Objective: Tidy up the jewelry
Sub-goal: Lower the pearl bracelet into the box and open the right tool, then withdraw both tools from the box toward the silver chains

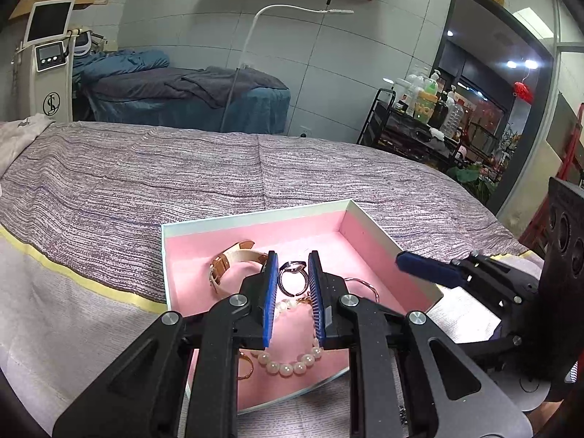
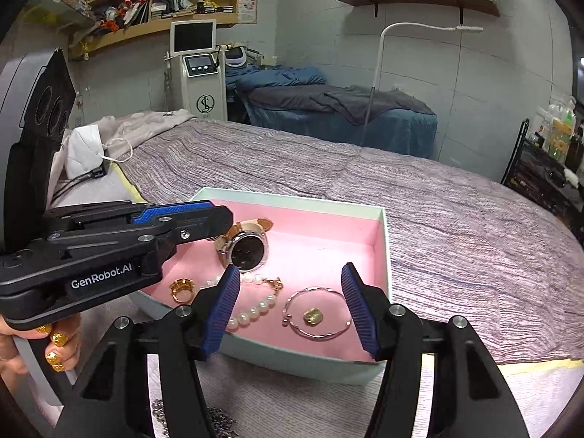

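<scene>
We see our left gripper nearly closed, empty, above the pink-lined shallow box on the bed; our right gripper gapes wide over its thin silver bangle.

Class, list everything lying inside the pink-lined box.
Inside the pink-lined box: leather-strapped watch, pearl bracelet, gold ring, thin silver bangle, small gold piece. The left gripper covers the back-left corner.

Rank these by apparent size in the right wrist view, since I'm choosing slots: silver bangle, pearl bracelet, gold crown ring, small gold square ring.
1. Thin silver bangle or white pearl bracelet, partly hidden, unranked.
2. Gold crown ring.
3. Small gold square ring.
</scene>
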Motion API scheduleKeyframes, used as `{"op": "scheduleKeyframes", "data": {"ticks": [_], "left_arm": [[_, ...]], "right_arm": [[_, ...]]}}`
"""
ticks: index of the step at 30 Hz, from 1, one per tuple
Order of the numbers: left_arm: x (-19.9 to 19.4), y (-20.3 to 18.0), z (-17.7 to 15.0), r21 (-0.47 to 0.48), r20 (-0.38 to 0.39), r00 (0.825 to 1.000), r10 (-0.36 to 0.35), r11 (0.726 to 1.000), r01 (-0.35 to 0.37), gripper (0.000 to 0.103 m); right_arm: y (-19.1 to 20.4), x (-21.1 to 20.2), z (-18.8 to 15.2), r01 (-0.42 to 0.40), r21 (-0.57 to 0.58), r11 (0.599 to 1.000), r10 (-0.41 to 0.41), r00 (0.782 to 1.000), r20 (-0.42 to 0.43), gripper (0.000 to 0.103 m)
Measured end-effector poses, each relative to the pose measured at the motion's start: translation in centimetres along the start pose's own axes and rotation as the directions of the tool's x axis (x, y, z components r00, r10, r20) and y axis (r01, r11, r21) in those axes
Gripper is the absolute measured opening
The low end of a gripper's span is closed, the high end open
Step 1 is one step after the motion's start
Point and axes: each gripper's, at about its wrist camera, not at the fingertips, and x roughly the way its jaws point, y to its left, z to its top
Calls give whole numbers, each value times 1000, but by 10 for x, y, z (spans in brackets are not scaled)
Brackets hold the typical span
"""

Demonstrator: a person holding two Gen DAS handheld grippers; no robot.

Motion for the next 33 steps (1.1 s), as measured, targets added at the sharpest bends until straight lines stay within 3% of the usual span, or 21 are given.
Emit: {"op": "scheduleKeyframes", "data": {"ticks": [3, 6, 8, 10, 14, 16, 22, 33], "left_arm": [[1, 0, -4, 7, -6, 1000, 16, 1000, -16, 17], [1, 0, -7, 13, -13, 1000, 25, 1000, -25, 21], [1, -1, -9, 22, -11, 999, 33, 999, -33, 35], [-1, -3, -9, 30, 6, 999, 39, 999, -39, 56], [-5, -8, -9, 46, 24, 999, 45, 998, -46, 72], [-9, -10, -10, 52, 44, 997, 67, 996, -70, 85], [-28, -10, -17, 59, 76, 992, 105, 992, -110, 97], [-73, -12, -62, 95, 61, 989, 131, 986, -137, 97]], "right_arm": [[-5, -8, -1, 38, -13, 999, -38, 999, 28, 78], [-7, -12, -1, 90, -39, 995, -89, 995, 38, 78], [-8, -15, -2, 114, -56, 992, -112, 993, 41, 79], [-10, -17, -3, 126, -59, 990, -124, 991, 43, 80], [-14, -19, -7, 129, -40, 991, -128, 991, 33, 81], [-17, -21, -7, 140, -31, 990, -139, 990, 23, 82], [-23, -28, -11, 159, 1, 987, -159, 987, 4, 88], [-20, -56, -33, 104, 39, 994, -103, 995, -9, 91]]}}
